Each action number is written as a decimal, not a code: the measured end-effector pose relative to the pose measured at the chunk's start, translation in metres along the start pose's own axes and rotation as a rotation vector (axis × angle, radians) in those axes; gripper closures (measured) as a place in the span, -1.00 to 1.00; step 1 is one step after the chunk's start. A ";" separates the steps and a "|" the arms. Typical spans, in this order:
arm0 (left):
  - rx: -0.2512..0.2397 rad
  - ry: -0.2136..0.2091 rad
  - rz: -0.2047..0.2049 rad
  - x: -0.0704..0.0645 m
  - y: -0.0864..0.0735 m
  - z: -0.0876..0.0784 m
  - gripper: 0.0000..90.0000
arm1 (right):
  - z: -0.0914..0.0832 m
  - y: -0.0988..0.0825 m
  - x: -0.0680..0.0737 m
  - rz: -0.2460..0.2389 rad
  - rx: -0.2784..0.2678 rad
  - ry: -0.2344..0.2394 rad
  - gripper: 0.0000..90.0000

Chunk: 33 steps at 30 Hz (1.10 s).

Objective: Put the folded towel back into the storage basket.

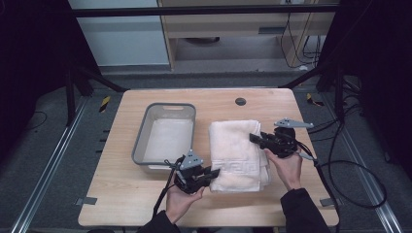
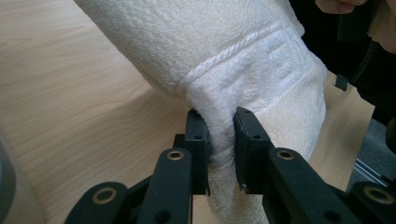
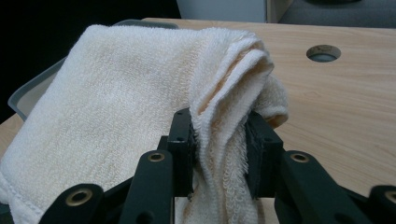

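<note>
Left claw (image 1: 210, 174) I hold clamped on the folded towel's (image 1: 238, 153) near-left corner; right claw (image 1: 256, 139) clamped on its right edge. Towel lies on the surface (image 1: 121, 199) just right of the grey bin (image 1: 141, 141), long axis running away from me.

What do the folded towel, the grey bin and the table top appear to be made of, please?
Towel: looped terry cloth, probably cotton, cream, with a woven border. Bin: likely plastic, grey, translucent walls with a moulded rim. Table top: pale wood-grain surface, possibly laminate, matte.
</note>
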<state>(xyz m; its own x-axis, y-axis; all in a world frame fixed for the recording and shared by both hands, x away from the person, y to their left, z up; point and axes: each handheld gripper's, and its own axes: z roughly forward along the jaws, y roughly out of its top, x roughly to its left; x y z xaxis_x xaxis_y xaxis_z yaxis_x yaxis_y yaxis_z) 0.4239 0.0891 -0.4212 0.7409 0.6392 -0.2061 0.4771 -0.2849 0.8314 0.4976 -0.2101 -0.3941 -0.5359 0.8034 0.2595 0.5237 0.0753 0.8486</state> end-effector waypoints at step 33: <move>-0.115 0.050 -0.002 0.025 0.028 -0.052 0.71 | 0.014 0.054 0.039 -0.057 -0.083 0.017 0.50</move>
<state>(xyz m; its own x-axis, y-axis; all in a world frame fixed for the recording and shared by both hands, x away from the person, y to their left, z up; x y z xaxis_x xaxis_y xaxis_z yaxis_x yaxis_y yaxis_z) 0.4314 0.1338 -0.3762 0.7141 0.6753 -0.1845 0.4194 -0.2016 0.8851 0.5145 -0.1666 -0.3443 -0.5747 0.7892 0.2167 0.4354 0.0706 0.8975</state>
